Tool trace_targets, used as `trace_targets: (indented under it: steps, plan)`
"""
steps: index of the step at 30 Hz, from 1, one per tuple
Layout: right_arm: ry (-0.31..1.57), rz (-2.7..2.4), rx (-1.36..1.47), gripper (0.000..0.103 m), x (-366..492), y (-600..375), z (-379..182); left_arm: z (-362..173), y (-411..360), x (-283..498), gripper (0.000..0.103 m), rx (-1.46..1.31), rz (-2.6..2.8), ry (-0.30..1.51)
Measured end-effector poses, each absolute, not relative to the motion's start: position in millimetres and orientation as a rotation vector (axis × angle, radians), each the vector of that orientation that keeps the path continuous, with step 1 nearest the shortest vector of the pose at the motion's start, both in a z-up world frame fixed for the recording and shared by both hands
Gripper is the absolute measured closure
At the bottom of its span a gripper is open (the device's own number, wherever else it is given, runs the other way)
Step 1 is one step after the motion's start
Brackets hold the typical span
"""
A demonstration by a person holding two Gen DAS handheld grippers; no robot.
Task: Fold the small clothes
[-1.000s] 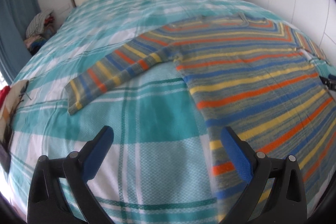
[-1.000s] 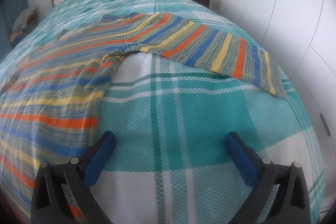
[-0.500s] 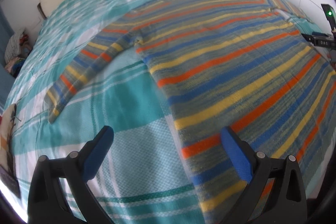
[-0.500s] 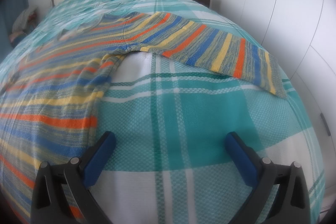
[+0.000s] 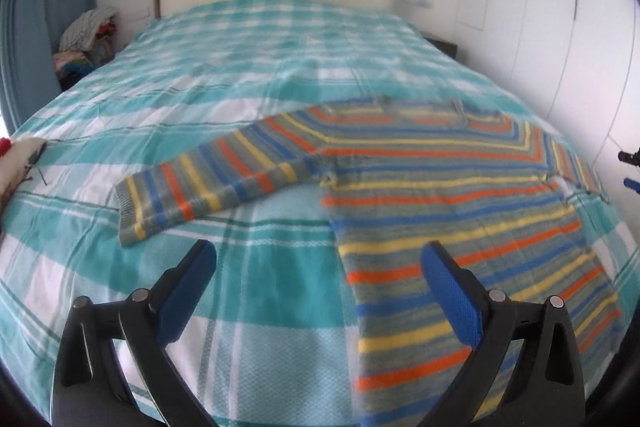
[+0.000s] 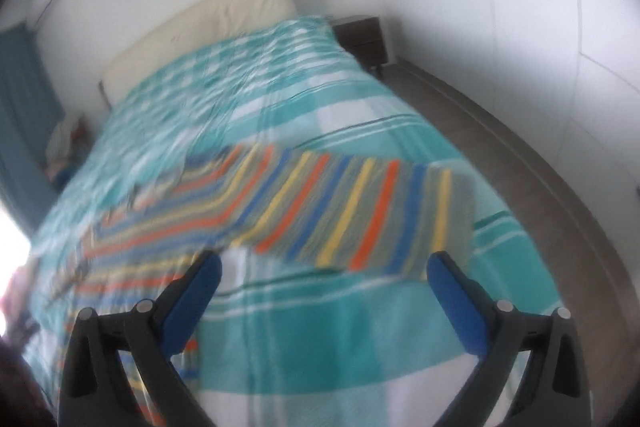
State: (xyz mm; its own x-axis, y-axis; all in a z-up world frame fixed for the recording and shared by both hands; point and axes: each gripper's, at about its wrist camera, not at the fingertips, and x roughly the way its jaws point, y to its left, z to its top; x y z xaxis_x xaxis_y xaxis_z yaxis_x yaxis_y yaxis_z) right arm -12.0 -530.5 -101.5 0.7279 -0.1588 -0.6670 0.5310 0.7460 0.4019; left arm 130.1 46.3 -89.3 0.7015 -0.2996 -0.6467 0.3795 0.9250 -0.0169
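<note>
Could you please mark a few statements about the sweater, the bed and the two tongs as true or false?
1. The sweater lies spread flat on the checked bedcover. True.
2. The left tongs are shut on a sleeve. False: they are open and hold nothing.
3. The sleeve in the left view is folded across the body. False: it stretches out sideways on the cover.
4. The right tongs are open, with the other sleeve ahead of them. True.
5. A pile of clothes sits beside the head of the bed. True.
</note>
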Motion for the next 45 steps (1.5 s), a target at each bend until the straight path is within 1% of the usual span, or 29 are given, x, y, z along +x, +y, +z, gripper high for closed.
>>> trace_targets:
  steps: [1, 2, 3, 4, 5, 7, 11, 12, 13, 14, 15, 16, 18, 20, 23, 27, 30, 33, 35, 36, 37, 38, 39, 42, 45]
  plan:
    - [0.666, -0.417, 0.695, 0.004, -13.2, -554.1, -106.7, -92.8, 50.1, 131.3, 0.001, 0.106, -0.371, 0.689]
    - [0.686, -0.422, 0.762, 0.008, -13.7, -573.5, -113.4, -96.8, 53.1, 133.7, 0.001, 0.099, -0.358, 0.693]
    - [0.707, -0.420, 0.819, 0.019, -14.0, -587.7, -120.9, -100.9, 54.8, 136.7, 0.001, 0.101, -0.342, 0.709]
    - [0.727, -0.409, 0.872, 0.028, -12.4, -598.5, -128.9, -103.4, 55.4, 140.2, 0.001, 0.108, -0.330, 0.731]
    - [0.753, -0.393, 0.919, 0.030, -10.1, -605.1, -138.0, -104.2, 56.0, 142.3, 0.001, 0.110, -0.330, 0.743]
    - [0.818, -0.403, 0.955, 0.039, -4.0, -610.5, -153.0, -101.8, 58.7, 141.4, 0.001, 0.108, -0.332, 0.727]
    - [0.842, -0.433, 1.011, 0.042, 3.1, -613.7, -173.3, -100.2, 66.6, 142.0, 0.001, 0.084, -0.315, 0.719]
    - [0.848, -0.439, 1.014, 0.045, 5.0, -614.6, -177.1, -101.4, 68.5, 143.6, 0.001, 0.074, -0.308, 0.726]
    - [0.867, -0.448, 0.989, 0.053, 9.3, -614.1, -179.3, -102.7, 69.9, 145.1, 0.001, 0.066, -0.303, 0.735]
    - [0.901, -0.461, 0.942, 0.059, 15.3, -614.7, -181.0, -103.9, 71.1, 146.6, 0.001, 0.058, -0.298, 0.744]
    - [0.936, -0.481, 0.890, 0.073, 20.0, -612.2, -182.4, -104.6, 72.3, 147.5, 0.001, 0.051, -0.296, 0.750]
    - [0.946, -0.492, 0.867, 0.084, 21.6, -610.1, -181.4, -105.4, 73.3, 148.0, 0.001, 0.044, -0.293, 0.753]
    - [0.919, -0.480, 0.883, 0.099, 19.7, -611.2, -170.4, -105.3, 76.3, 148.6, 0.001, 0.033, -0.282, 0.751]
    - [0.855, -0.489, 0.813, 0.099, 19.8, -603.7, -136.3, -105.1, 79.8, 149.8, 0.001, 0.020, -0.268, 0.752]
    - [0.755, -0.410, 0.691, 0.099, 39.3, -576.2, -66.3, -103.7, 84.9, 154.9, 0.001, -0.021, -0.256, 0.759]
    - [0.710, -0.201, 0.534, 0.099, 96.9, -502.9, 13.6, -100.4, 92.2, 161.5, 0.001, -0.077, -0.243, 0.759]
    - [0.729, -0.044, 0.457, 0.099, 146.7, -435.1, 38.7, -98.8, 99.2, 162.1, 0.001, -0.099, -0.223, 0.750]
    - [0.783, 0.085, 0.387, 0.099, 195.5, -365.8, 35.7, -97.3, 104.5, 160.5, 0.001, -0.099, -0.198, 0.736]
    - [0.843, 0.179, 0.388, 0.094, 223.9, -330.1, 19.7, -96.4, 106.0, 160.2, 0.001, -0.092, -0.186, 0.729]
    - [0.872, 0.225, 0.402, 0.082, 235.5, -317.2, 9.1, -96.3, 106.2, 160.5, 0.001, -0.088, -0.181, 0.728]
    - [0.889, 0.245, 0.410, 0.061, 239.9, -308.0, 1.4, -96.2, 106.8, 161.1, 0.001, -0.087, -0.177, 0.728]
    - [0.887, 0.246, 0.409, 0.053, 242.3, -301.2, -2.7, -95.9, 107.4, 161.7, 0.001, -0.090, -0.176, 0.729]
    - [0.875, 0.244, 0.407, 0.048, 241.0, -299.0, -4.7, -95.5, 107.9, 162.3, 0.001, -0.096, -0.177, 0.730]
    - [0.877, 0.247, 0.435, 0.048, 237.2, -307.3, -9.4, -94.7, 109.0, 164.3, 0.001, -0.112, -0.179, 0.736]
    - [0.917, 0.226, 0.471, 0.048, 235.3, -325.5, -27.3, -95.2, 107.1, 166.0, 0.001, -0.114, -0.182, 0.745]
